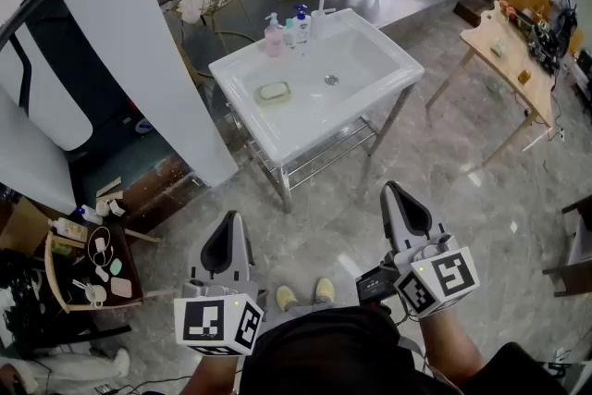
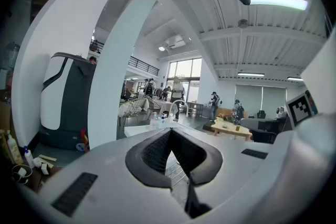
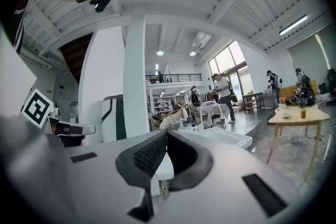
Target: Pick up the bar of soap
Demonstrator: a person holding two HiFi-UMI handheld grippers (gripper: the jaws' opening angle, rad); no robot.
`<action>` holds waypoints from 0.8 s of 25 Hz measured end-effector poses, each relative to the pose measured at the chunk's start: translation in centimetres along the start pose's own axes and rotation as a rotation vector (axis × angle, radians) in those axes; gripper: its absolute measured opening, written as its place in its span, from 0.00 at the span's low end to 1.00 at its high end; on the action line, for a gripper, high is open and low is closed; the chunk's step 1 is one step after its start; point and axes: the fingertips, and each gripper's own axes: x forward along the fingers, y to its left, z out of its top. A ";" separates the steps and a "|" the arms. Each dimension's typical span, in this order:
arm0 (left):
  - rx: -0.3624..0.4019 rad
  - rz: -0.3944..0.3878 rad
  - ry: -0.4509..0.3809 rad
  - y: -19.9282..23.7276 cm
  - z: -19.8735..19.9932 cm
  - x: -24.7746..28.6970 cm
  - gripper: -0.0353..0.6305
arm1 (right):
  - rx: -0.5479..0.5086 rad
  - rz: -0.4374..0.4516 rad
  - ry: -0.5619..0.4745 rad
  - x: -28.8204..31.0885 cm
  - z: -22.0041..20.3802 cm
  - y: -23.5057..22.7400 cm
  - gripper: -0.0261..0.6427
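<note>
So the bar of soap [image 1: 273,92] is sitting in the upper middle of the head view, a bit left of center. It's looking like a pale yellowish-green rounded rectangle, lying flat on the left side of the white sink [image 1: 370,60], long side running roughly left-right.

White sink [image 1: 242,114] ahead of me, square-on to nothing, one corner pointing my way; it sits on a metal stand [image 1: 326,157] over the grey marbled floor [image 1: 370,217]; bar of soap [image 1: 273,92] lies in the basin toward its left corner; drain [image 1: 331,80] near the basin's middle, apart from the soap; pink bottle [image 1: 274,38] and blue-capped bottle [image 1: 301,23] stand close together on the far-left rim; tap [image 1: 324,5] just beside them, toward the far corner.
</note>
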 end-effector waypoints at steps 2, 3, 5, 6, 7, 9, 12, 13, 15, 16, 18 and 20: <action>-0.010 -0.006 0.005 0.2 0.0 0.1 0.06 | 0.001 -0.001 0.001 0.1 0.1 0.1 0.05; -0.013 -0.008 0.006 0.3 0.1 0.2 0.06 | 0.001 0.000 0.000 0.2 0.1 0.2 0.05; -0.014 -0.009 0.006 0.5 0.2 0.3 0.06 | 0.007 0.003 -0.002 0.4 0.3 0.3 0.05; -0.012 -0.009 0.005 0.6 0.3 0.3 0.06 | 0.016 0.007 -0.005 0.5 0.4 0.4 0.05; -0.010 -0.010 0.004 0.7 0.4 0.3 0.06 | 0.027 0.010 -0.009 0.6 0.5 0.5 0.05; -0.004 -0.012 -0.001 0.8 0.6 0.3 0.06 | 0.040 0.012 -0.013 0.7 0.6 0.6 0.05; -0.012 -0.017 -0.009 1.3 0.8 0.2 0.06 | 0.029 0.010 -0.004 1.0 0.4 1.1 0.05; -0.025 -0.021 -0.011 1.6 0.8 0.2 0.06 | 0.028 0.011 0.001 1.2 0.3 1.3 0.05; -0.040 -0.022 -0.013 2.2 0.9 0.0 0.06 | 0.029 0.009 0.008 1.5 0.2 1.8 0.05; -0.036 -0.019 -0.015 2.5 1.0 -0.1 0.06 | 0.030 0.010 0.008 1.6 0.2 2.1 0.05; -0.022 -0.015 -0.023 3.1 1.2 -0.4 0.06 | 0.033 0.021 0.005 1.9 0.2 2.9 0.05; -0.020 -0.016 -0.028 3.8 1.2 -0.7 0.06 | 0.031 0.038 0.000 2.2 0.2 4.0 0.05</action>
